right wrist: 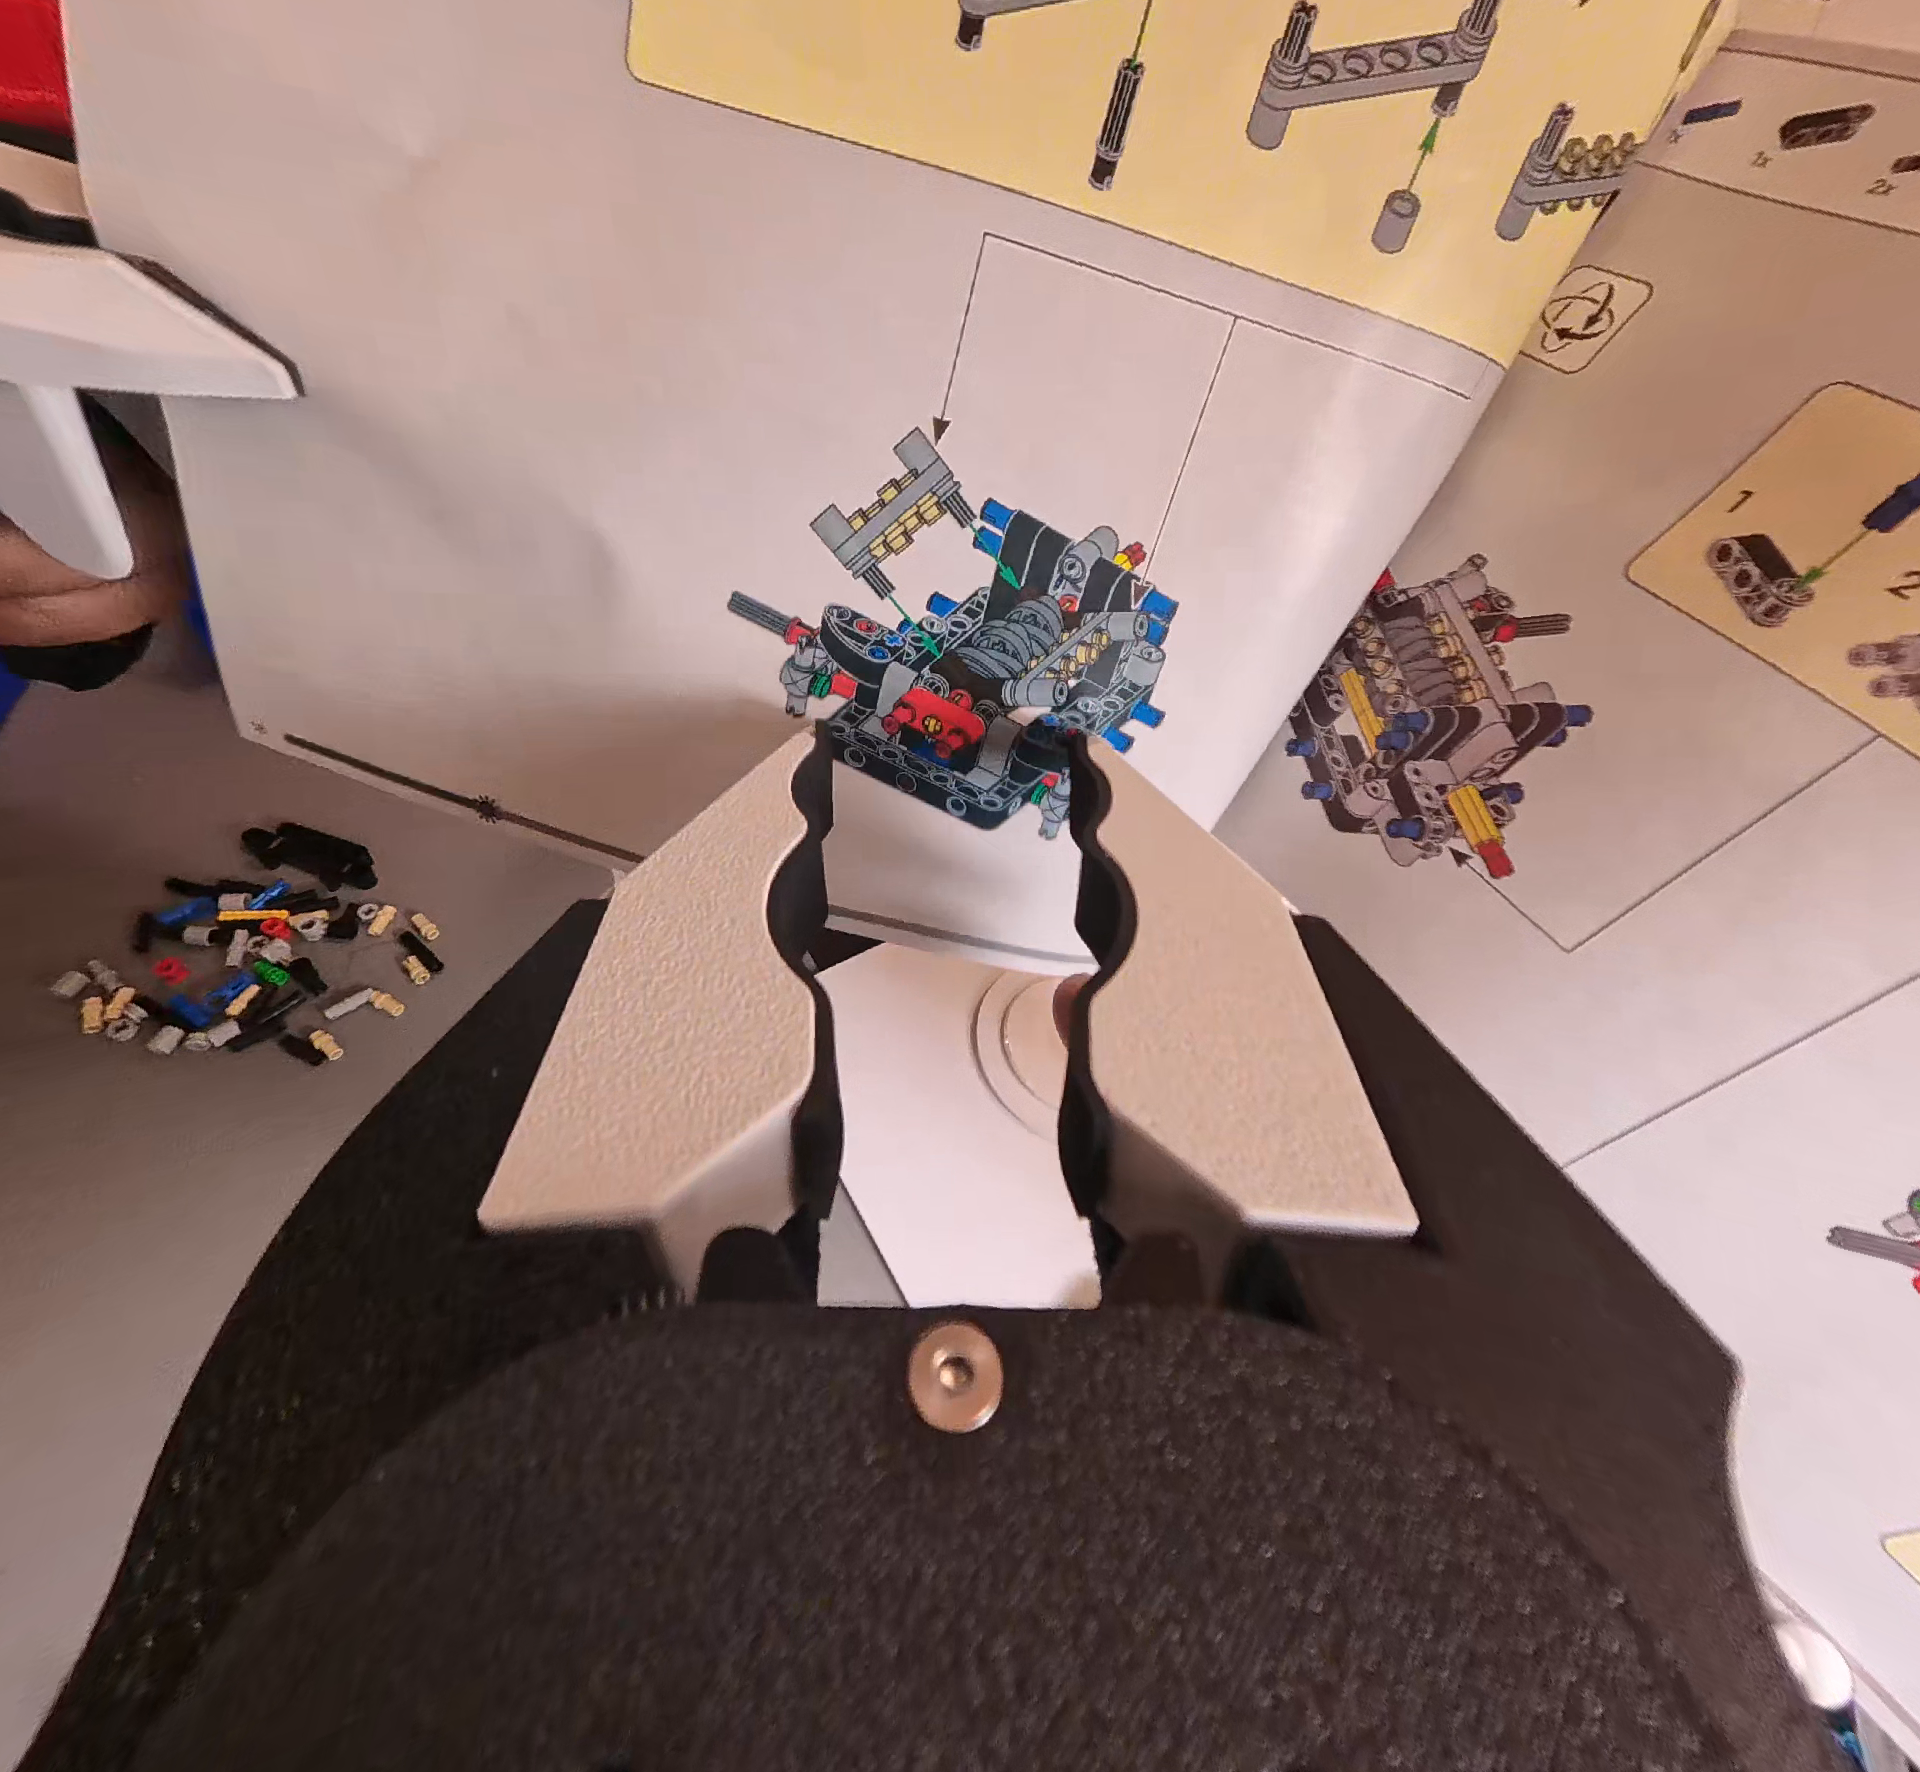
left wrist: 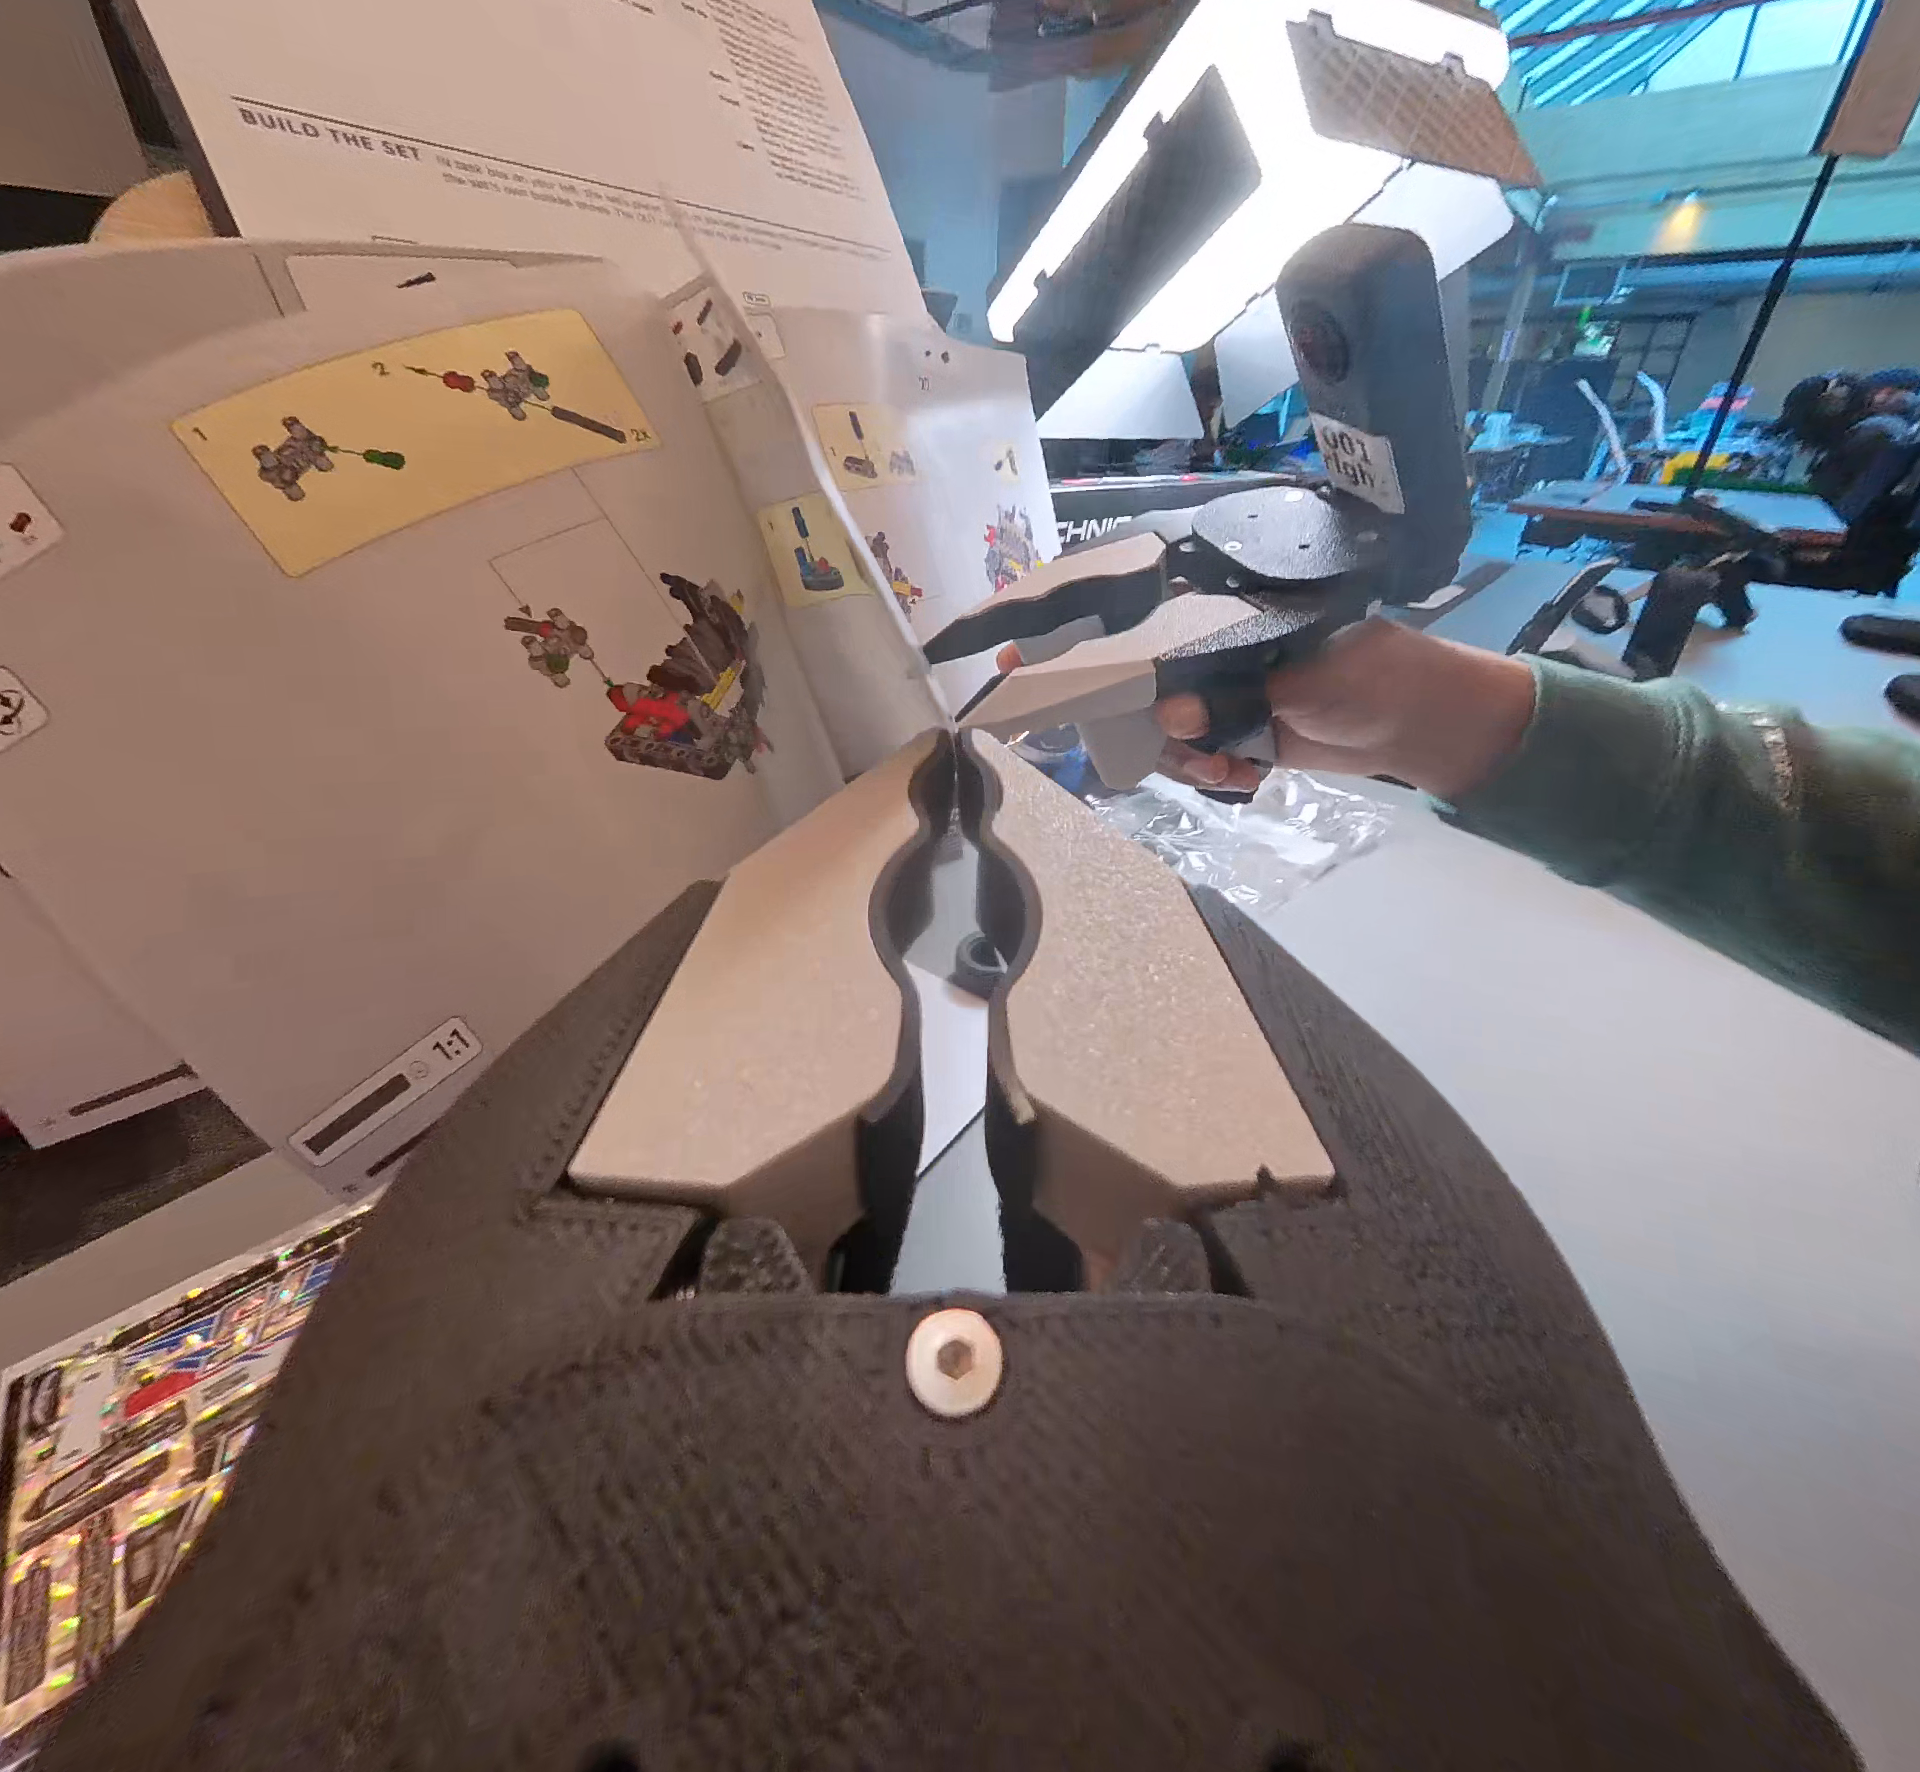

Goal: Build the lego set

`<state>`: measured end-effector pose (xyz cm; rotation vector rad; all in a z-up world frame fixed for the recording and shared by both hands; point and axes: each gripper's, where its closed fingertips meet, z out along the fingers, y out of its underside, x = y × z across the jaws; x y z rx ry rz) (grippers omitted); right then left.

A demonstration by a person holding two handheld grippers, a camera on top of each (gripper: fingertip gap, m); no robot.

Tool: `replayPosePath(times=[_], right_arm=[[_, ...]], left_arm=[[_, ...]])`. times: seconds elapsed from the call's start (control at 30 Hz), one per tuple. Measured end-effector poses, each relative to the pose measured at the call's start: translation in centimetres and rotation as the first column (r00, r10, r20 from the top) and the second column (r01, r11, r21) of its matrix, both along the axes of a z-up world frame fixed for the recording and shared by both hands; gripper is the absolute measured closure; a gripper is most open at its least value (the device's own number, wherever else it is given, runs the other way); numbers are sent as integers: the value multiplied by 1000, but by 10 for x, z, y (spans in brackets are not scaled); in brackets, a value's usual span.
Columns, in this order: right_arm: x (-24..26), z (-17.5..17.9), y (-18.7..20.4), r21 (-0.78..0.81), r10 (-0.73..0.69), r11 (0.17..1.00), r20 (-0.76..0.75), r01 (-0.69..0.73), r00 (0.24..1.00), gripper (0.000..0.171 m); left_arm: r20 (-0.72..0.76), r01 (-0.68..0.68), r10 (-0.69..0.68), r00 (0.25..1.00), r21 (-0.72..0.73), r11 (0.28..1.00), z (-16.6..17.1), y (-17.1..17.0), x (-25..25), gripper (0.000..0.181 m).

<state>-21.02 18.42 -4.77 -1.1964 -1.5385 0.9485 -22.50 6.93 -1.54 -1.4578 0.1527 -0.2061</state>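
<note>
The instruction booklet [left wrist: 312, 735] stands open, leaning against a printed sheet. My left gripper [left wrist: 951, 751] is shut on the edge of one lifted page, which fills the right wrist view [right wrist: 520, 372]. One finger of the left gripper [right wrist: 156, 361] shows at that page's left edge. My right gripper [right wrist: 945, 756] is open and empty, its tips close to the page's printed face. It also shows in the left wrist view [left wrist: 951, 678], beside the page edge. A pile of small loose Lego pieces [right wrist: 249, 953] lies on the table to the left.
A large printed sheet [left wrist: 499, 60] stands behind the booklet. A shiny sticker sheet [left wrist: 125, 1473] lies at the lower left. A crumpled clear plastic bag [left wrist: 1247, 839] lies on the grey table [left wrist: 1558, 1151]. A small black ring piece [left wrist: 977, 962] lies under the left fingers.
</note>
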Motion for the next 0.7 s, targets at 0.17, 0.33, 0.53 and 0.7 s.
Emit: replayPosePath(times=[0.17,0.33,0.53,0.7], right_arm=[[8,12,-13,5,16,1000,-46,-16,999,126],[18,44,-41,16,57,998,-144,-55,988,121],[23,60,-68,24,63,998,-172,-60,983,110],[19,47,-81,76,55,996,-160,-43,986,101]], left_arm=[[-5,-9,9,1000,3,1000,1,3,2,181],[-64,-13,13,998,-4,1000,-2,10,14,181],[-109,-24,23,994,-8,1000,-5,14,21,181],[-103,-28,28,994,-5,1000,-8,15,22,181]])
